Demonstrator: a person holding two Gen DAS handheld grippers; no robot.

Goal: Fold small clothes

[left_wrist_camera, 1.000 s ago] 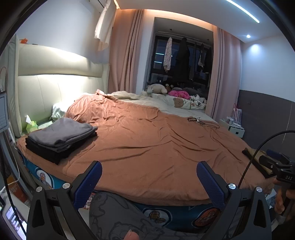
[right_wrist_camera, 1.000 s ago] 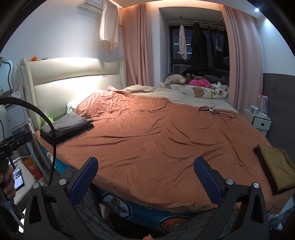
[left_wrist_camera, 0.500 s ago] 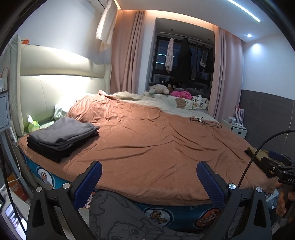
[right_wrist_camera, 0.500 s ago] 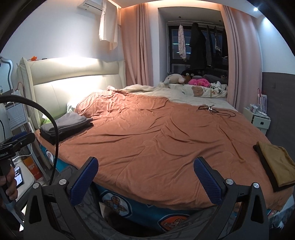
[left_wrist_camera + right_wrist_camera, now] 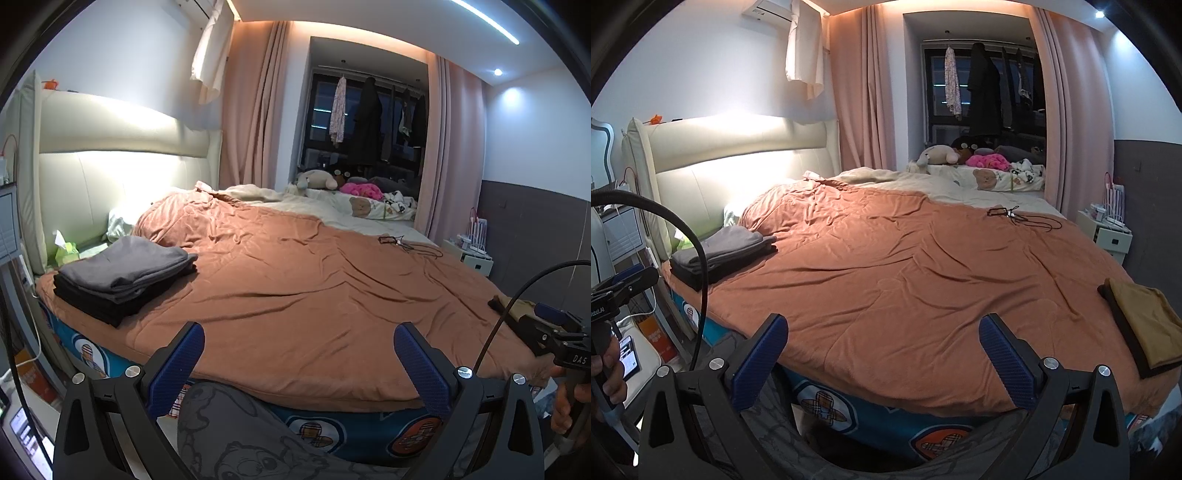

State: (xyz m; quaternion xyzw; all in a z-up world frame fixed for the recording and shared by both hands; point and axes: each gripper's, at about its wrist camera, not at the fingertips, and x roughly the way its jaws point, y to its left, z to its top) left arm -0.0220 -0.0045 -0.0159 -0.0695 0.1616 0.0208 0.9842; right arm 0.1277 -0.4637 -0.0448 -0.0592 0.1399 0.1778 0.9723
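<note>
A folded stack of grey and black clothes [image 5: 122,275] [image 5: 720,254] lies at the left near corner of the bed. A folded mustard garment on a dark one [image 5: 1145,325] [image 5: 513,308] rests at the right near edge. My left gripper [image 5: 299,363] is open and empty, held in front of the bed's near edge. My right gripper [image 5: 882,356] is also open and empty, likewise short of the bed. Each gripper shows in the other's view, held by a hand.
An orange-brown blanket [image 5: 314,288] covers the bed. Glasses and a black cord [image 5: 1015,216] lie at its far right. Plush toys [image 5: 960,157] sit by the window. A bedside table [image 5: 1108,236] stands right; a lit phone [image 5: 628,356] lies low left. A patterned trouser leg [image 5: 240,435] is below.
Both views have risen and shifted slightly; the bed sits a little lower in frame. Both grippers stay open and empty.
</note>
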